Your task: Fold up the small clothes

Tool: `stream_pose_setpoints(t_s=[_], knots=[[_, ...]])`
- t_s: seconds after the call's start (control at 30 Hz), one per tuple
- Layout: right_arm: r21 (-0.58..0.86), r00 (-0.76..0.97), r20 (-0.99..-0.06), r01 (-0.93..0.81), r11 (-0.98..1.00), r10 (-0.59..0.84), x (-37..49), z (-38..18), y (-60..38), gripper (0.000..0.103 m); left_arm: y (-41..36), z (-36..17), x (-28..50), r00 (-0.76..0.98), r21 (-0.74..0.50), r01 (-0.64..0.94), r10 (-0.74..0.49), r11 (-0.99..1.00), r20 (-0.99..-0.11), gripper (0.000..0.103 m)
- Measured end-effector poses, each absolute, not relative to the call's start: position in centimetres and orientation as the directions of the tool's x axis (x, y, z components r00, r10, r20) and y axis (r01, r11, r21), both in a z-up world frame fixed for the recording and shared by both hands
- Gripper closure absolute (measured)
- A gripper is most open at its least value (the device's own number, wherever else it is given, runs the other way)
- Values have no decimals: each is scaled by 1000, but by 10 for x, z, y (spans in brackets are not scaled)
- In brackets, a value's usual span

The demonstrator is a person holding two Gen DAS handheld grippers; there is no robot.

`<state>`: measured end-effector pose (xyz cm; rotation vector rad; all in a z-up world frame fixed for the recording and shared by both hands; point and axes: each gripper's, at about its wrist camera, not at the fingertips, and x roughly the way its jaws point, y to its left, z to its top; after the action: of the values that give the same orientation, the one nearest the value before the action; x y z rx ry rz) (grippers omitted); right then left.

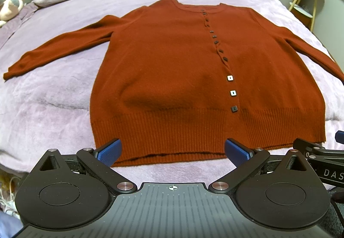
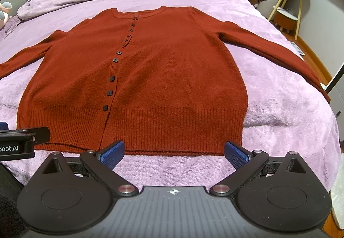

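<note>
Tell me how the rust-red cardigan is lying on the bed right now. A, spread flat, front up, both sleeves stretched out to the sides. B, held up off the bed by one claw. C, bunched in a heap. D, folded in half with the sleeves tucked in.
A: the cardigan lies flat on the purple bedspread, button row up and sleeves out to both sides, while the left claw and right claw are open, holding nothing.

Cardigans: one (image 1: 172,70), centre of the frame, two sleeves spread.
Buttons: about eleven in one row (image 1: 221,50); the upper ones are too small to count surely.
Claws: two, left claw (image 1: 173,152) and right claw (image 2: 174,153), two blue fingers (image 1: 109,150) each.
Beds: one (image 1: 53,91).
Plush toys: one (image 1: 9,4), upper left.
</note>
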<state>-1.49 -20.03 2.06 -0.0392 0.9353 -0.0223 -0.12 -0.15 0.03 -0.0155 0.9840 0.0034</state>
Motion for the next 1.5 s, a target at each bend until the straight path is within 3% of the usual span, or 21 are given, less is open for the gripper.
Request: stream_pose_setpoints(t_s=[1.5], knots=[[-38,615,-788,8,999,-35,-20,22,-202,4,-4,1,-3,554,-11,-6,-6,1000,-833,0]])
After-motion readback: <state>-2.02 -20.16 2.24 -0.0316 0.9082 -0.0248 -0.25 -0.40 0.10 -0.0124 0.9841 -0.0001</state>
